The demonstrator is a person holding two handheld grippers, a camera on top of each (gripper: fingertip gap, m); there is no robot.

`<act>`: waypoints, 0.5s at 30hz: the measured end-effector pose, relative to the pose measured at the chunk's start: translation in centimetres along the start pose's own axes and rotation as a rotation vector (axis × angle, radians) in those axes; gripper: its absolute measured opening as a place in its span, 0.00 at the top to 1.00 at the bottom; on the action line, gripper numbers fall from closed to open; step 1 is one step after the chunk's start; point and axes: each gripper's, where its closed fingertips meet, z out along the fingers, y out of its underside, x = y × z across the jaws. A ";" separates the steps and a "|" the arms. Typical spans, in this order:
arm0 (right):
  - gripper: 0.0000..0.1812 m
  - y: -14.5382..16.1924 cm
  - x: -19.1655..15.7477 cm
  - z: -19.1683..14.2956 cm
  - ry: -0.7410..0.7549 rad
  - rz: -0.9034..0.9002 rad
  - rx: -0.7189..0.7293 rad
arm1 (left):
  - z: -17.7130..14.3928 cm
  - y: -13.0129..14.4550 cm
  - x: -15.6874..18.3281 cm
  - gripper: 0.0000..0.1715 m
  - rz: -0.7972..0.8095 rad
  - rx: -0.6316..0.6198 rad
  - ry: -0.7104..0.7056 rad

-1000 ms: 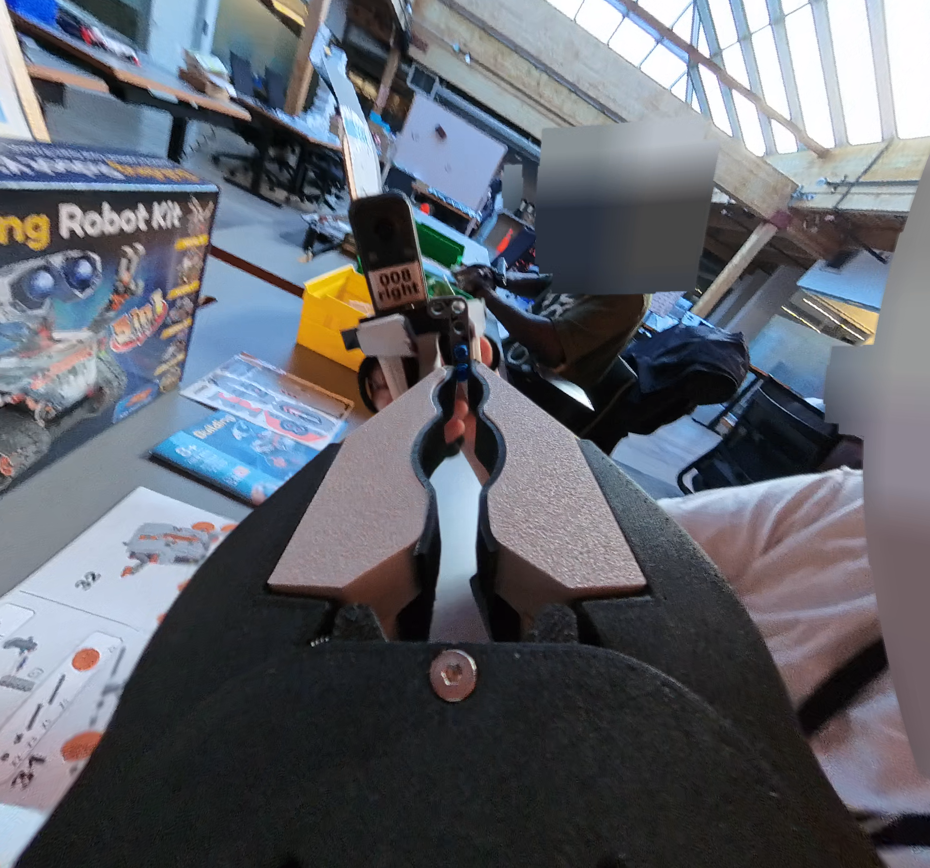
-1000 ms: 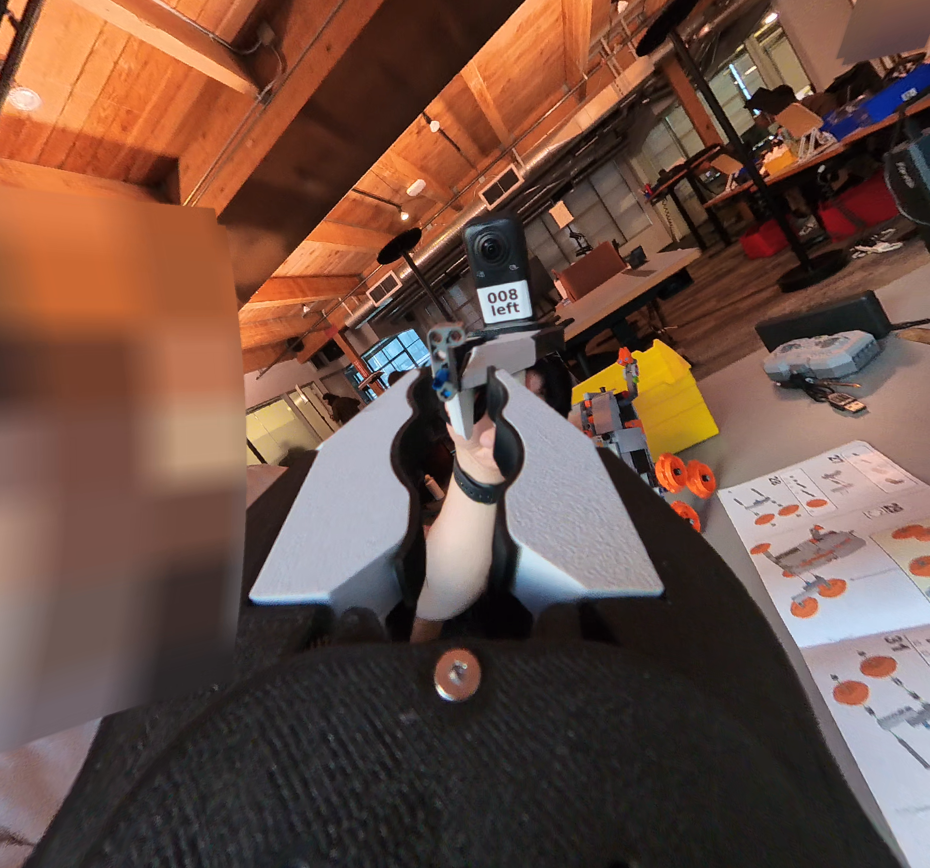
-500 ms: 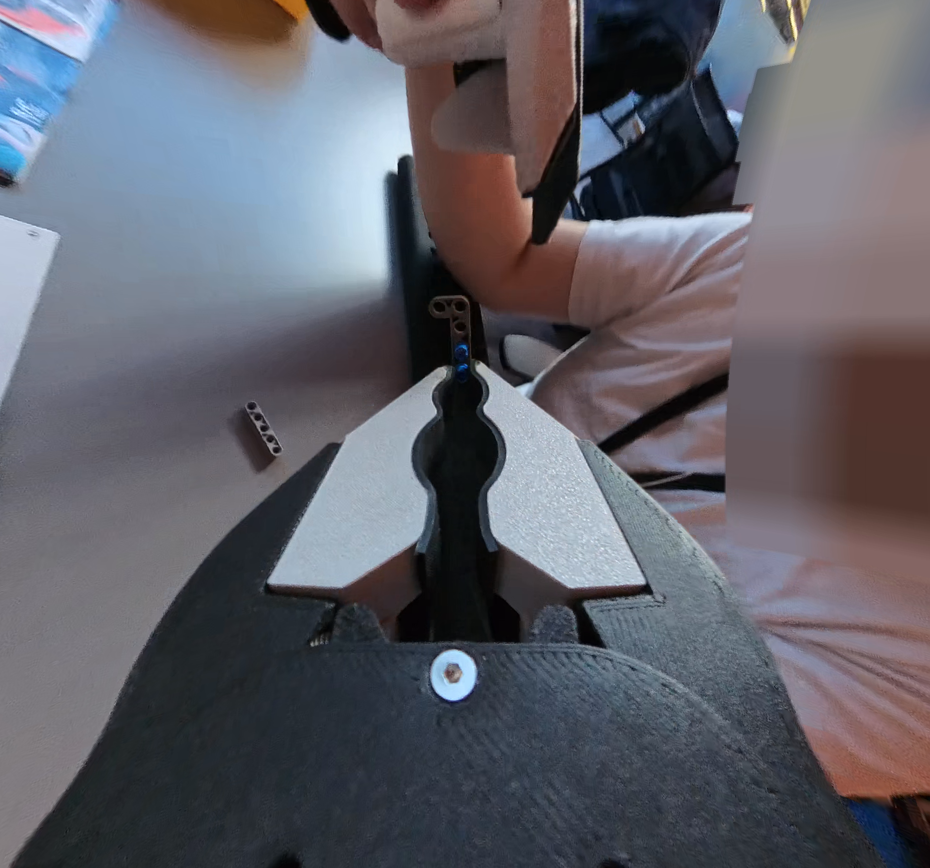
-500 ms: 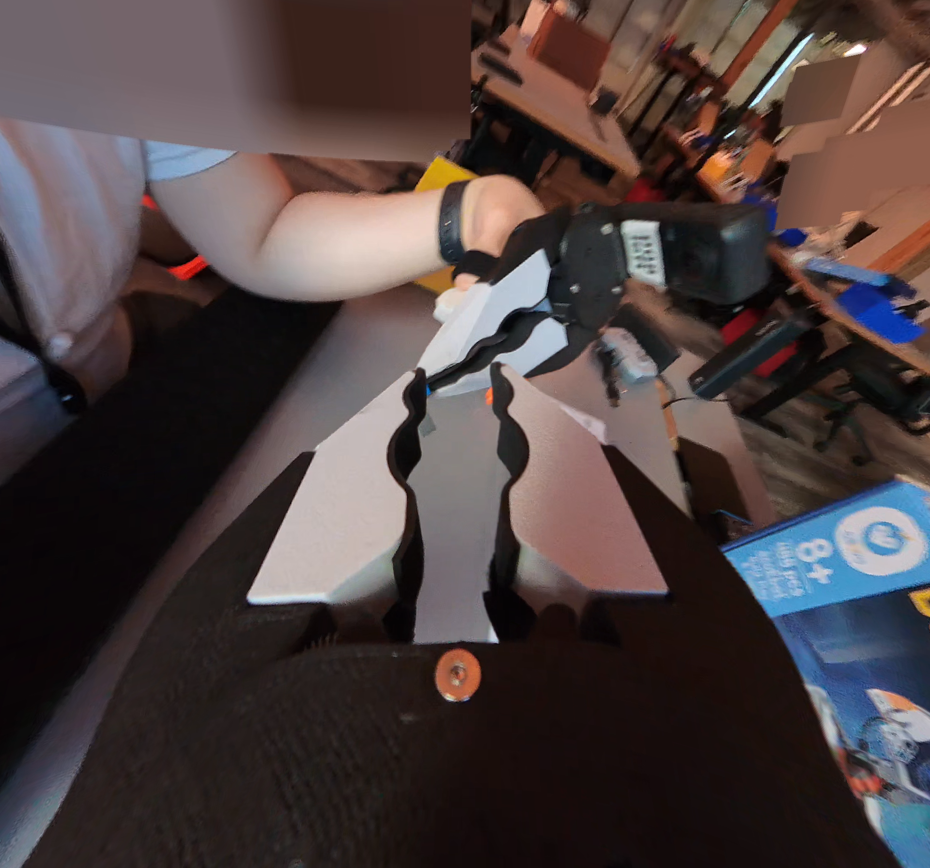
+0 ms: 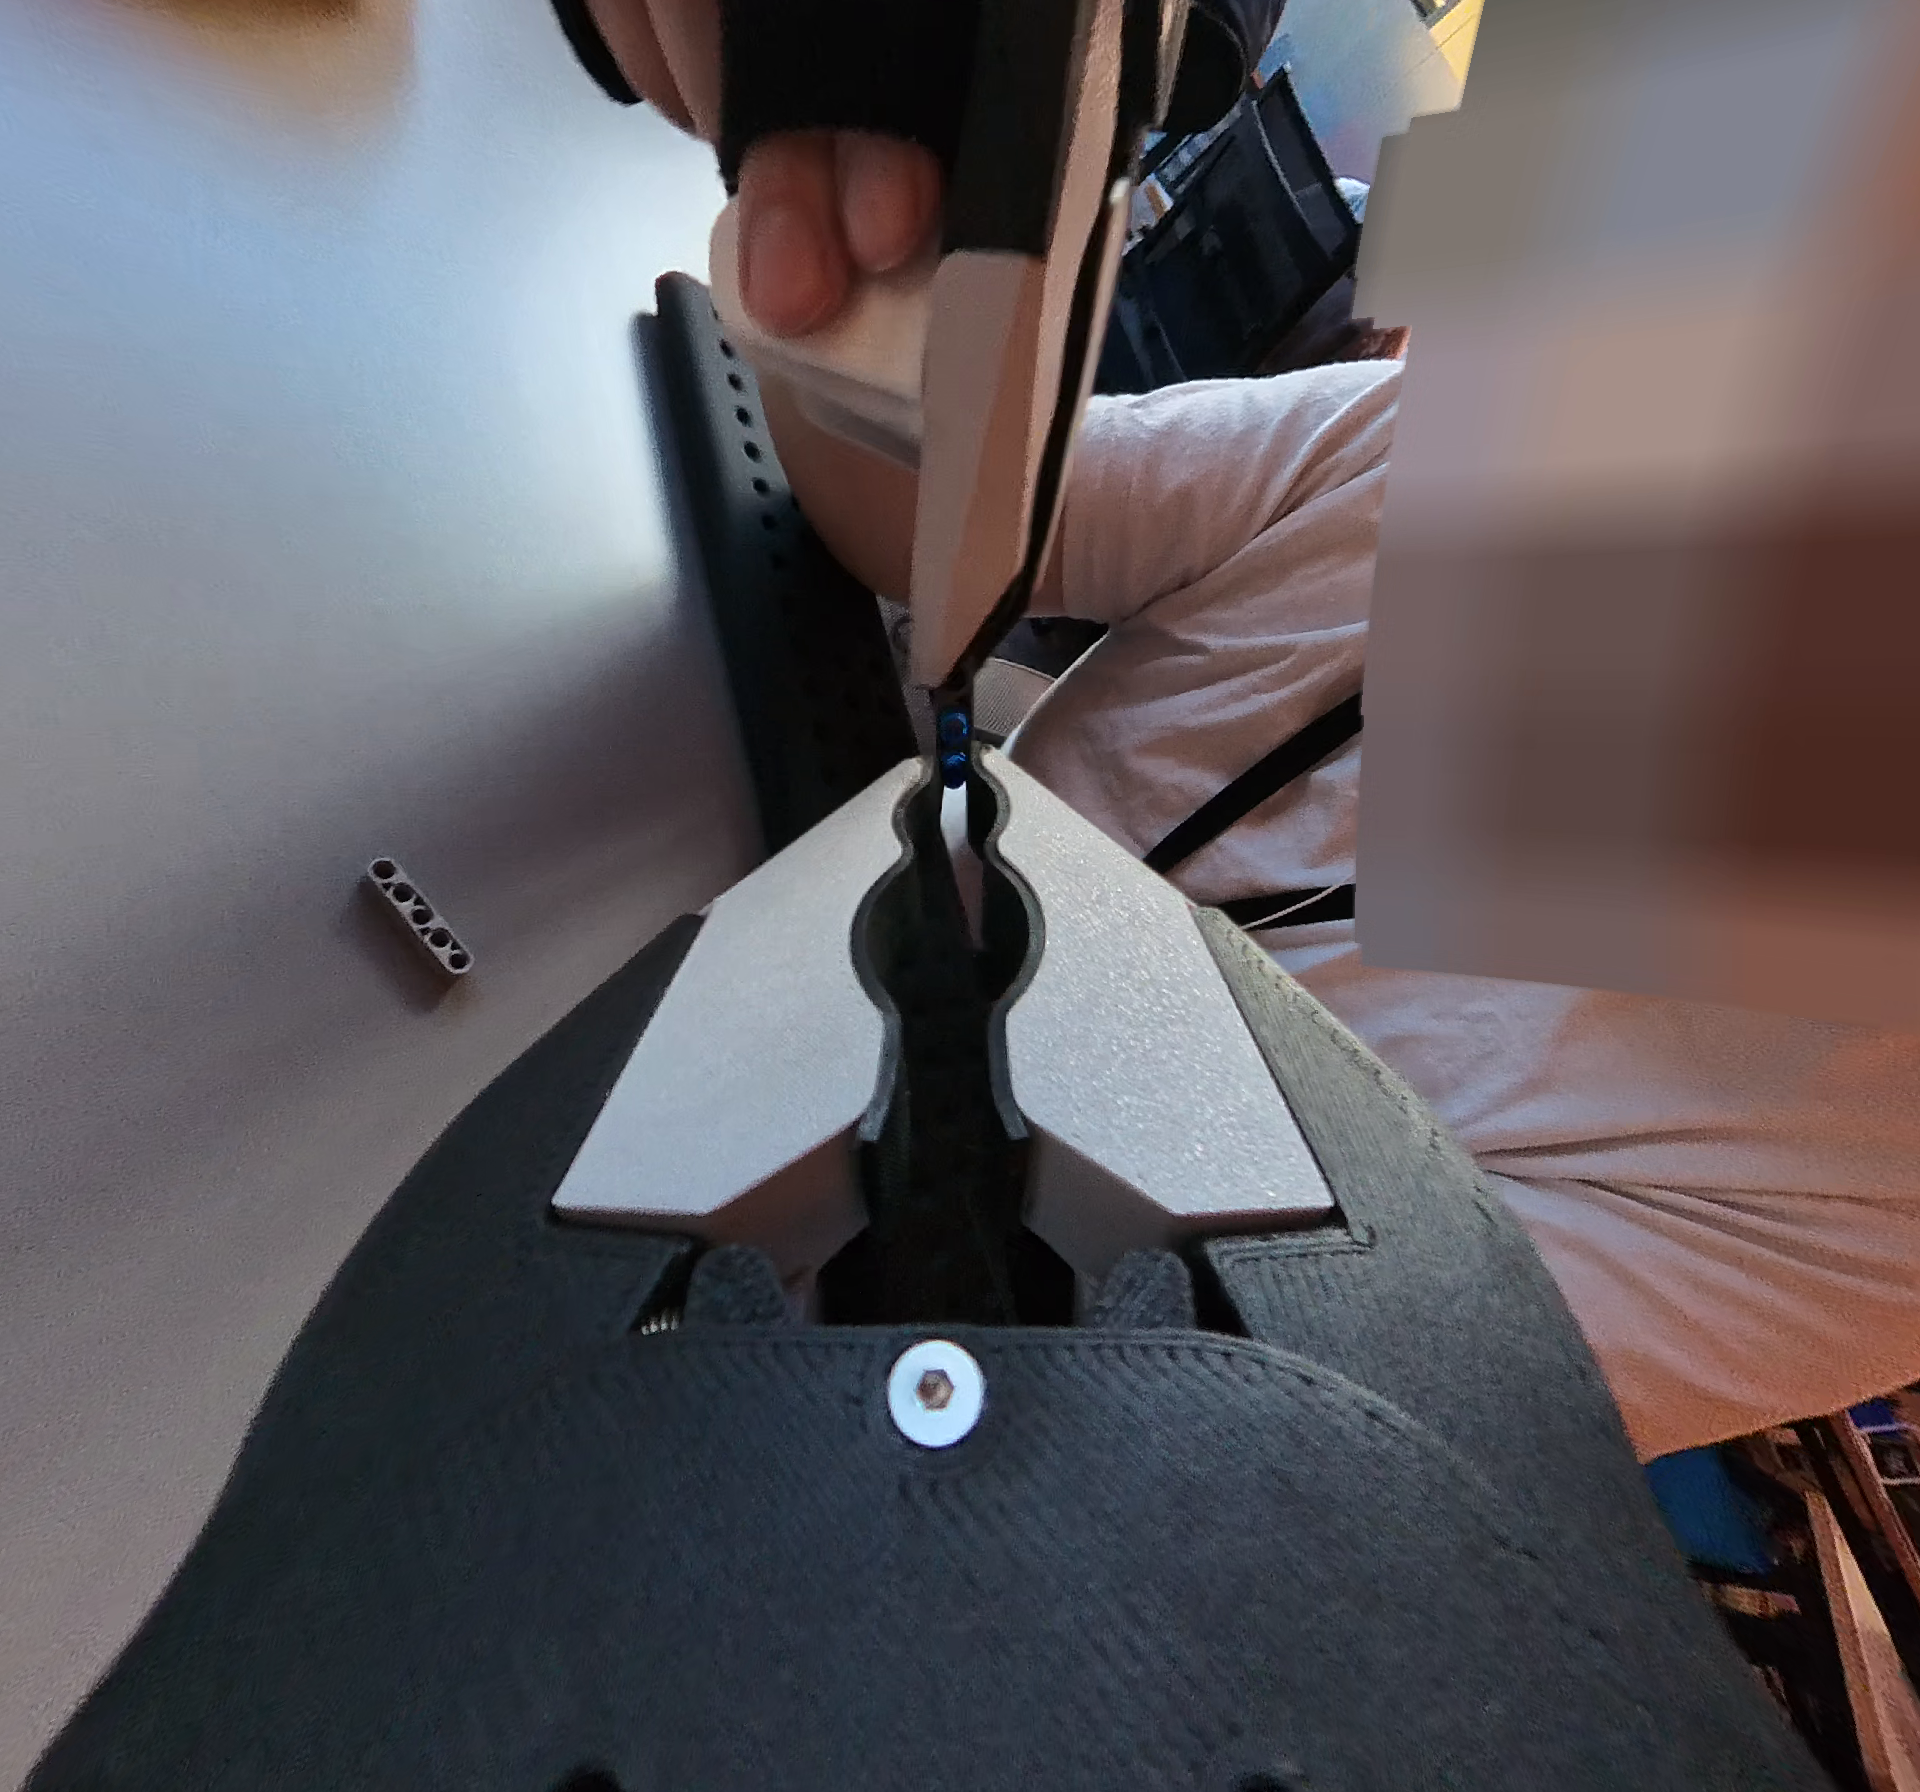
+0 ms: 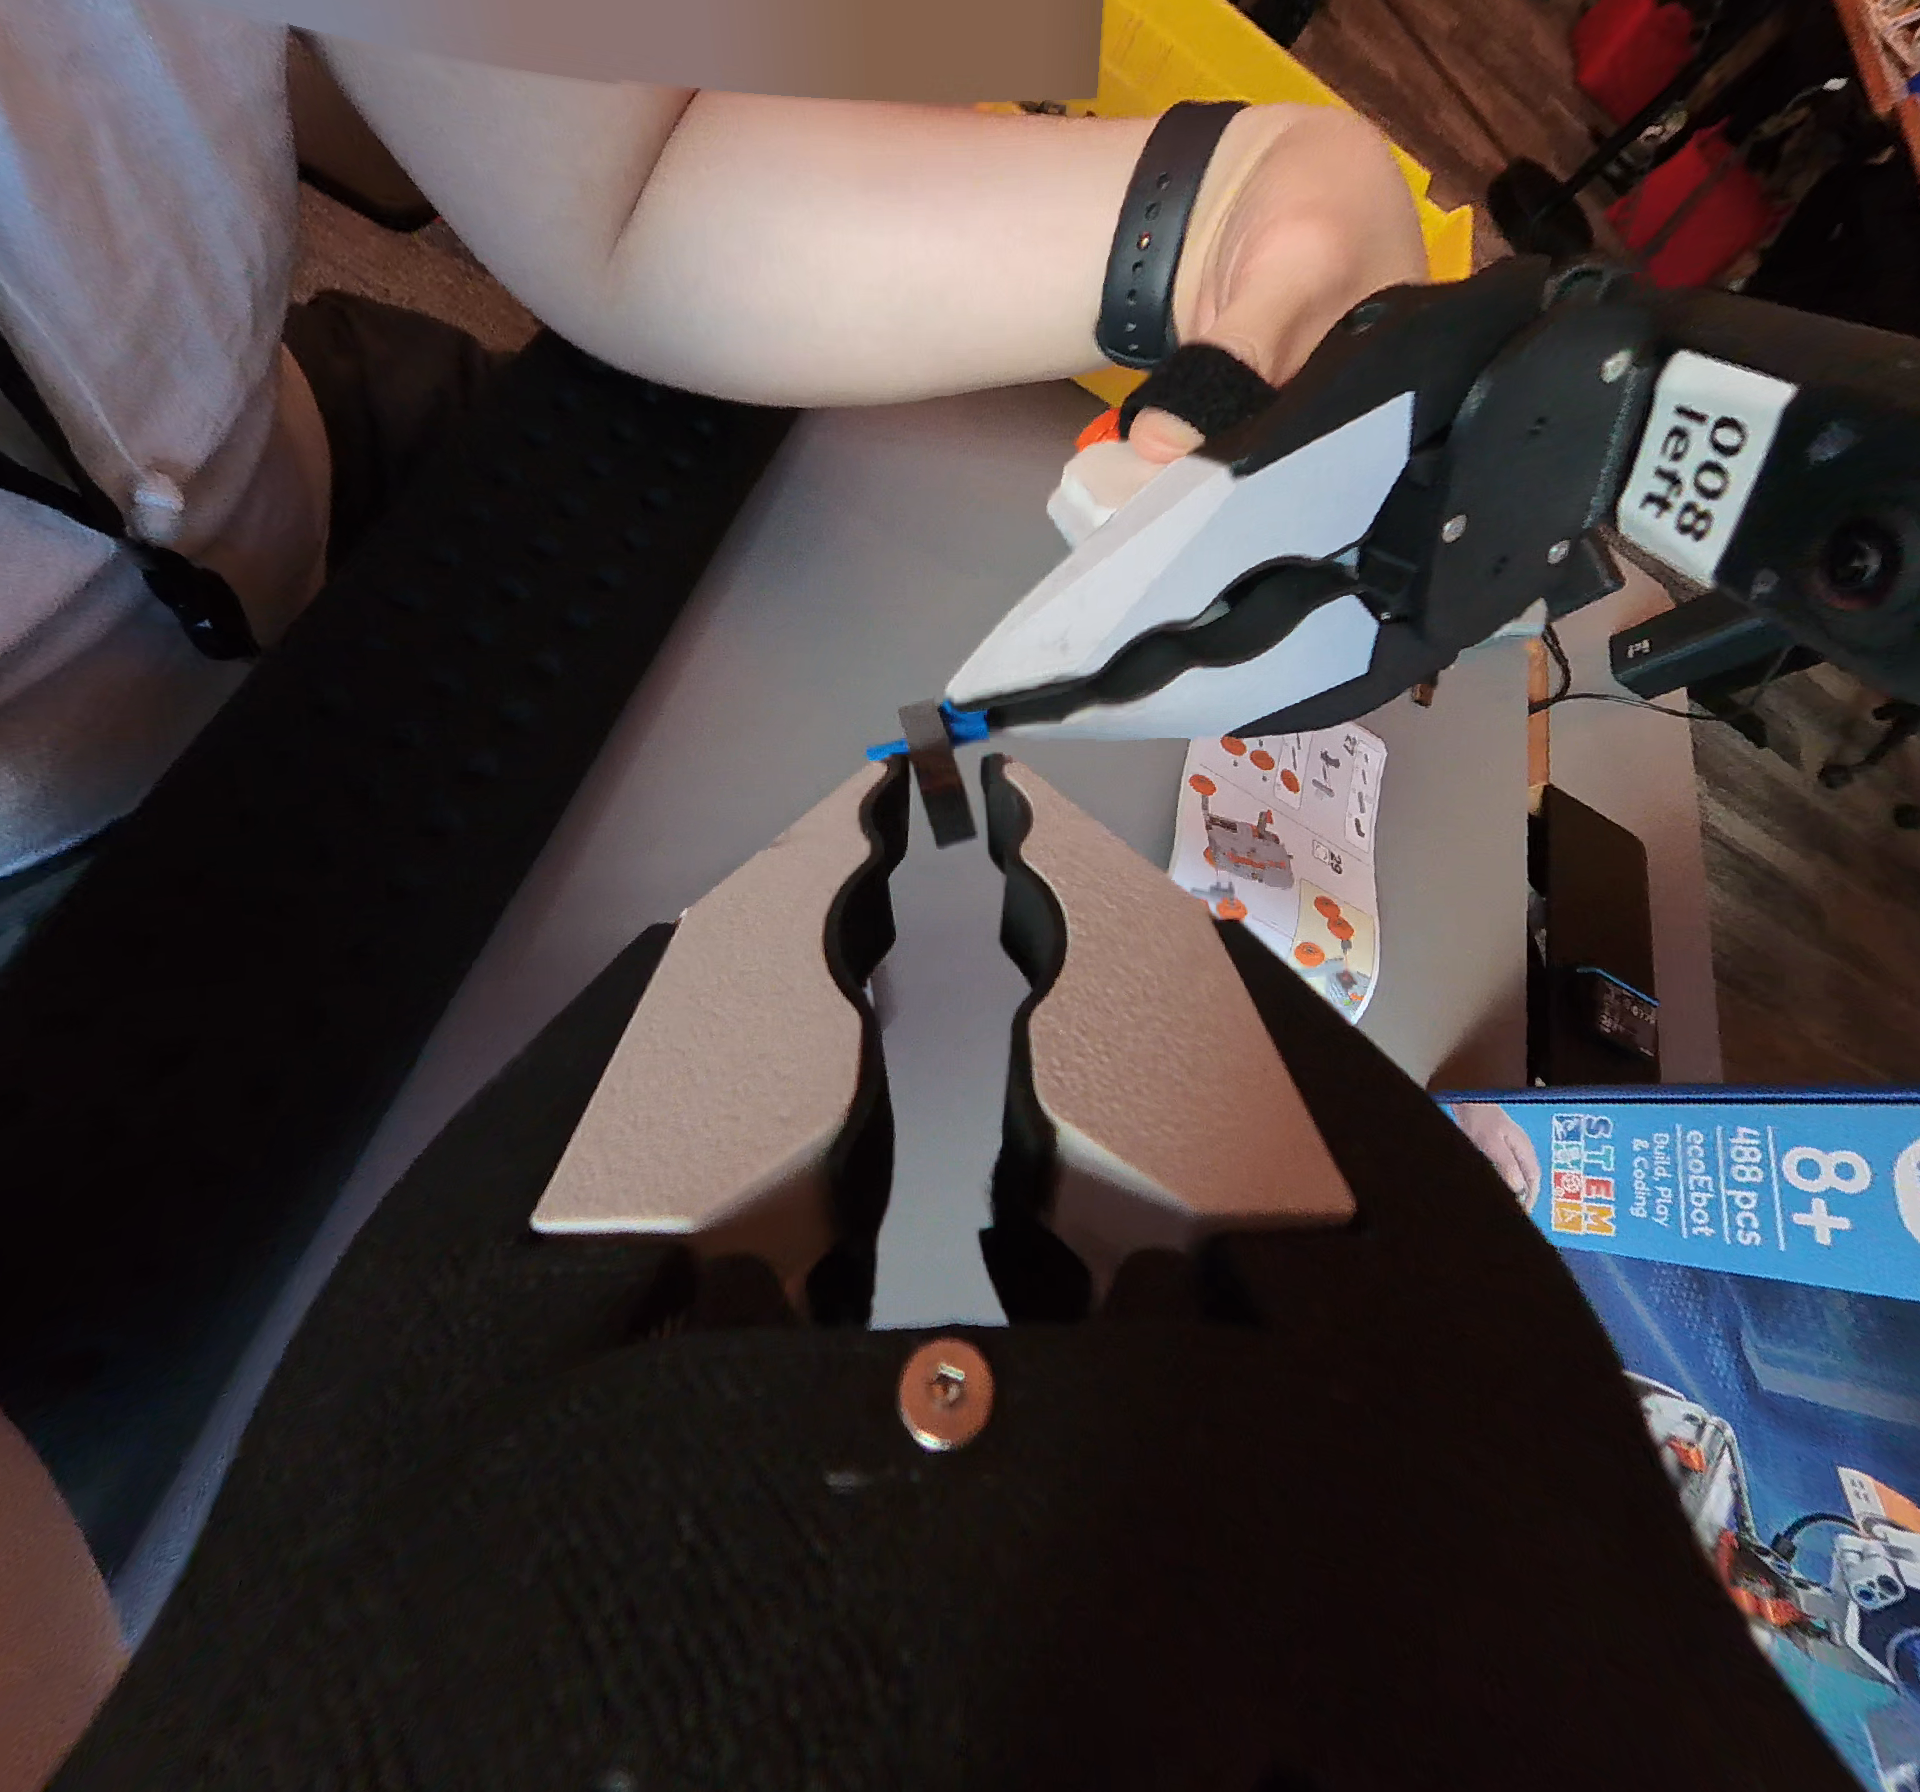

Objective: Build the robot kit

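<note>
My left gripper (image 5: 951, 768) is shut on a small dark grey beam with blue pins (image 5: 953, 740), held above the grey table (image 5: 260, 495). In the right wrist view the left gripper (image 6: 964, 709) comes in from the right and the grey beam (image 6: 940, 792) hangs from its tip. My right gripper (image 6: 943, 774) is open, its two fingertips on either side of that beam. In the left wrist view the right gripper (image 5: 938, 677) comes down from above, edge-on, its tip at the beam. A loose grey beam with holes (image 5: 419, 914) lies on the table to the left.
A yellow bin (image 6: 1195, 28) stands at the far side of the table. A blue kit box (image 6: 1766, 1327) is at the right, with an instruction sheet (image 6: 1288, 859) beyond it. A black perforated chair back (image 5: 769, 599) and the person's arm (image 6: 831, 236) are close by. Left and right tips are no more than a few centimetres apart.
Both views have swung down from the ceiling to the table. The right gripper has moved in on the beam held by the left gripper, so its open tips now flank it.
</note>
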 end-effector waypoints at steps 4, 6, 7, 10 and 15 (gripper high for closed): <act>0.96 -0.2 0.0 -0.4 0.000 -0.017 0.024 | -0.4 -0.7 0.0 0.98 0.005 0.043 0.000; 0.96 0.0 1.0 -1.0 0.056 -0.014 0.034 | -1.4 -2.3 -0.6 0.95 0.073 0.128 -0.085; 0.96 -0.1 1.7 -1.6 0.091 -0.007 0.052 | -2.2 -3.7 -0.8 0.85 0.129 0.197 -0.148; 0.96 -0.8 3.9 -3.9 0.232 0.007 0.132 | -4.4 -6.2 -0.5 0.75 0.396 0.329 -0.370; 0.96 -2.4 4.9 -7.2 0.322 0.026 0.287 | -3.9 -8.3 2.6 0.83 0.830 0.346 -0.652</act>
